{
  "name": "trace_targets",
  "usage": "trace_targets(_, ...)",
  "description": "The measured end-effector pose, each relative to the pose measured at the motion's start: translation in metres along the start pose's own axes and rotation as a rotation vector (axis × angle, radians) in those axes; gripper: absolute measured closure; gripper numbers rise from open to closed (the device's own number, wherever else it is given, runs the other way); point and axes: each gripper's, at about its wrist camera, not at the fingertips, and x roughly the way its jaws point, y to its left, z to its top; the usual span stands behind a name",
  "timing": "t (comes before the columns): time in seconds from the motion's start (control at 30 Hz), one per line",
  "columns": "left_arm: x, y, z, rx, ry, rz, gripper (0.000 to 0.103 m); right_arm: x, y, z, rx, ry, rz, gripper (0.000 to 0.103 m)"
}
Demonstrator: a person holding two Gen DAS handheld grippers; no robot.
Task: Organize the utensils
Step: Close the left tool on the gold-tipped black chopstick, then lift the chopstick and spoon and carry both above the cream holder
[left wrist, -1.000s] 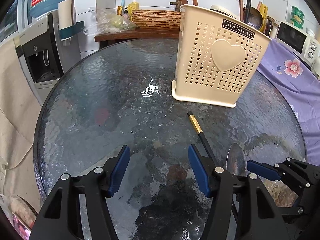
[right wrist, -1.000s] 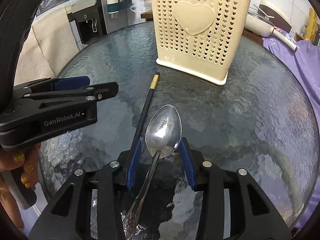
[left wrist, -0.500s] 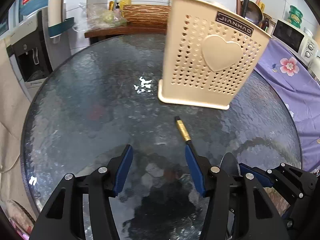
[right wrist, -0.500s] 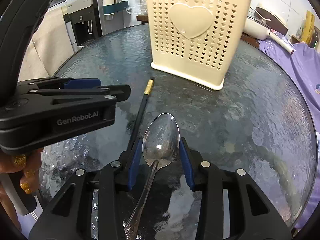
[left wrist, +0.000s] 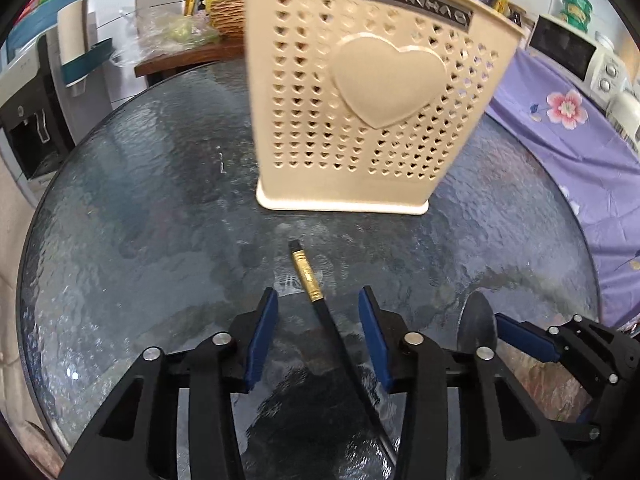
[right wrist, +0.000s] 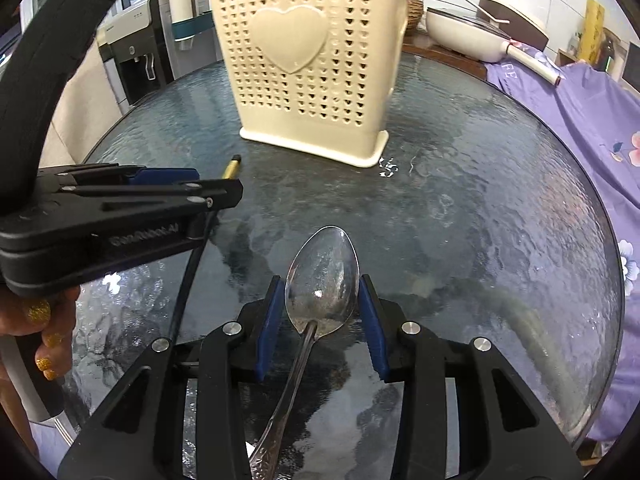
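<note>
Left hand-held gripper point(left wrist: 318, 336) shifted over the black chopstick point(left wrist: 308, 276), jaws just narrowed, now straddling it, not pinching yet. Right hand-held gripper point(right wrist: 322, 312) narrow around spoon point(right wrist: 322, 280) bowl, contact unclear. Both near table point(left wrist: 120, 200) front edge, cream utensil holder point(left wrist: 360, 100) beyond. Next, probably: grip, lift.

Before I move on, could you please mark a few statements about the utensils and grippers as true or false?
1. The utensil holder stands upright on the glass table. True.
2. The left gripper clamps the chopstick. False: its jaws have just been closing, but the chopstick lies between them with gaps on both sides.
3. The spoon has its bowl between the pads of the right gripper. True.
4. The chopstick is inside the holder. False: it is outside, in front of the holder.
</note>
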Motion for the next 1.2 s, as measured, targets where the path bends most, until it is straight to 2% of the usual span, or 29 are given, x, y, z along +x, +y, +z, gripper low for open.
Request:
trace_targets(0.17,0.006,-0.007,0.003,0.024,-0.008,0.044,0.071,-0.001,0.0,-0.001,0.004,-0.001,0.001,0.065)
trace_targets(0.23,0.007,-0.008,0.004,0.023,-0.009,0.05,0.082,-0.001,-0.001,0.0,0.006,0.0,0.001,0.065)
trace_targets(0.37,0.007,-0.006,0.004,0.004,-0.014,0.055,0.093,-0.001,-0.003,0.0,0.006,0.0,-0.001,0.065)
trace_targets(0.77,-0.001,0.006,0.007,-0.045,-0.026,0.005,0.096,-0.01,-0.012,0.003,0.031,-0.048,0.035,0.065)
trace_targets(1.2,-0.054,0.001,0.016,-0.034,-0.14,-0.036,0.096,-0.04,-0.021,0.021,0.092,-0.134,0.144,0.065)
